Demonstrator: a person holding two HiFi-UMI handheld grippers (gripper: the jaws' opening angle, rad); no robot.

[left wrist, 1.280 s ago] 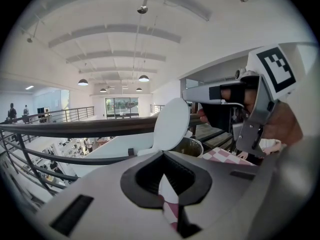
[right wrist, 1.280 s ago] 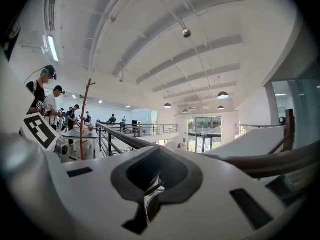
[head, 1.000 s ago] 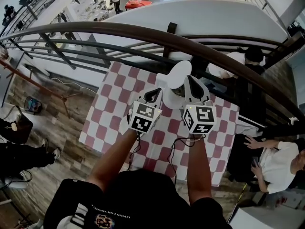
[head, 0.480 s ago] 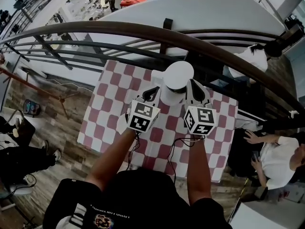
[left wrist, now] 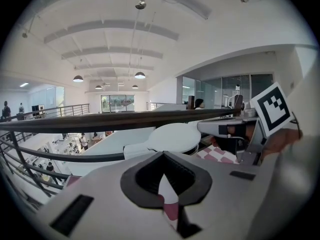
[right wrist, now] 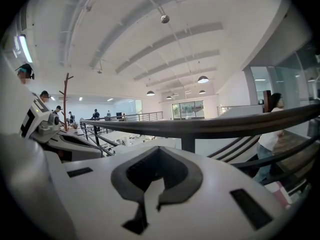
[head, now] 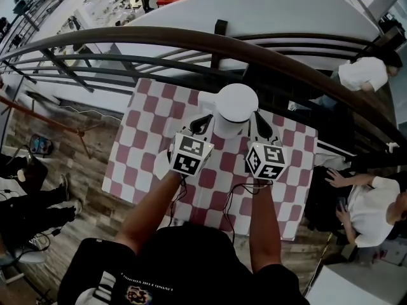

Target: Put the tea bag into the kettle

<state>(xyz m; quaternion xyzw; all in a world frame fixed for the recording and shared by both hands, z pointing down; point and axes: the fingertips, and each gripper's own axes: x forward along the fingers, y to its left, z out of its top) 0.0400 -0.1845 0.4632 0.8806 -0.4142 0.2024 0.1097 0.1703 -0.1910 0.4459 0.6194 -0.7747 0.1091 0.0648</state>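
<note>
Two tongs hang over the pink-and-white checked counter (head: 137,154) just below the middle of the head view. The left tongs (head: 202,124) and right tongs (head: 261,127) flank the white kettle (head: 227,127), one on each side, tips close to its body. A second ago the kettle's top stood tipped up with a darker mouth showing under it. Now the round lid (head: 235,101) lies as a flat white disc over the body. From that I judge the kettle is shut, so the tea bag is either already inside or not yet fetched. I see it nowhere on the counter.

In the left gripper view, low centre, my tips meet, clenched on nothing, and only a wedge of checked cloth shows behind them. Beyond, the lid sits mid-frame under the dark railing (left wrist: 125,120).

In the right gripper view, the tips are also pressed together and empty. The railing crosses the middle, and the kettle is out of frame.

For writing, I see only the black-and-white square markers on each marker cube (head: 266,161). The print on my black shirt (head: 149,289), bottom of the head view, is too small to read.
</note>
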